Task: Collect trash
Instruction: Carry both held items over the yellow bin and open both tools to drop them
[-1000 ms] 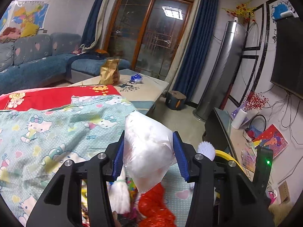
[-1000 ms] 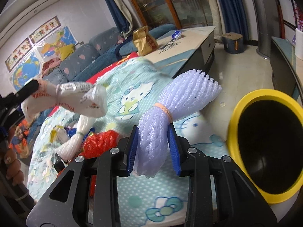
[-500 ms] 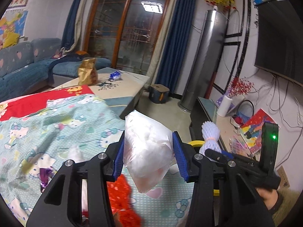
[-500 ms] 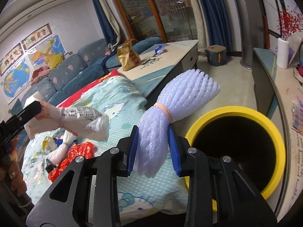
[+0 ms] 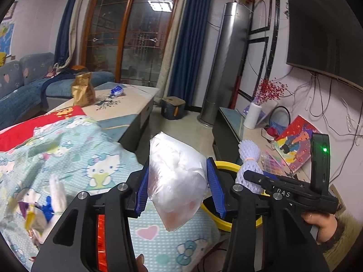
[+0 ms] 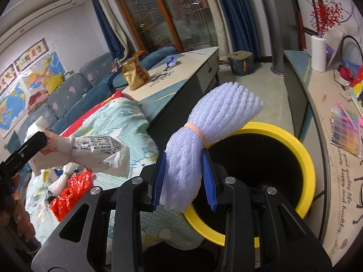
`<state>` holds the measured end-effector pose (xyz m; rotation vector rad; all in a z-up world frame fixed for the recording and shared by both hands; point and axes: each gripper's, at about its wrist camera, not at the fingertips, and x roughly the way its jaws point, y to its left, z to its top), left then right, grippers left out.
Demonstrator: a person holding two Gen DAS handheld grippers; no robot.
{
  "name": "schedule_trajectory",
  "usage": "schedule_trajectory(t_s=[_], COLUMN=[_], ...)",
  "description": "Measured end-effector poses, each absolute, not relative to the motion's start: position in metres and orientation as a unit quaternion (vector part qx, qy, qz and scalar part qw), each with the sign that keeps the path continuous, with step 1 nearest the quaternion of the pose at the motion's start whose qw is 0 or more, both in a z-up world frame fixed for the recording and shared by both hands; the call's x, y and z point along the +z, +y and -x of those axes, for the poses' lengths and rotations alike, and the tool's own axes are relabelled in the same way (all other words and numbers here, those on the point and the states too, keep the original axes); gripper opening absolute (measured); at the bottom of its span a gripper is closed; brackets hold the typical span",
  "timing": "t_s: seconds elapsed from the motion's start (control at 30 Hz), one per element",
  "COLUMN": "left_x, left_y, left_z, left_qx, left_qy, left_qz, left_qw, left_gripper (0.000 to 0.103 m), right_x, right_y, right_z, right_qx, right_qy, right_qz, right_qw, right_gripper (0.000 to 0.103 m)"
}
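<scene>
Yellow-rimmed bin (image 6: 304, 165) sits just beyond the right gripper (image 6: 183, 176), whose fingers pinch a tied foam net bundle (image 6: 204, 140) over its near rim, while the left gripper (image 5: 179, 188) grips a clear plastic bag (image 5: 177, 179) centred between its fingers beside the bin. Neither piece is dropped yet, and a red wrapper (image 6: 70, 190) and other scraps remain on the bed (image 5: 90, 154).

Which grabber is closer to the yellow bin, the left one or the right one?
Right. The right gripper holds the purple foam net over the yellow bin rim. The left gripper, holding a white plastic bag, sits farther back over the blanket.
</scene>
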<state>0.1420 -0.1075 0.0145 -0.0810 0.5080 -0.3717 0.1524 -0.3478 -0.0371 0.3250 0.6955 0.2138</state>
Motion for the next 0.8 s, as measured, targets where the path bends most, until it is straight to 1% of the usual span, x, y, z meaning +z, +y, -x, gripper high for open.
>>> schedule_trajectory(t_s=[0.43,0.8], left_x=[0.002,-0.015], left_y=[-0.153,-0.186], left_z=[-0.145,-0.152], left_qx=[-0.208,-0.215], left_qy=[0.261,0.272], left_qz=[0.030,0.001], left_qw=[0.942,0.938], left_gripper=[0.044,0.044], right_x=[-0.046,-0.061], right_y=[-0.389,-0.402], right_z=[-0.144,-0.140], right_qx=[0.062,0.048], right_qy=[0.343,0.355], right_qz=[-0.168,-0.157], right_qw=[0.922,0.920], right_gripper=[0.025,0.025])
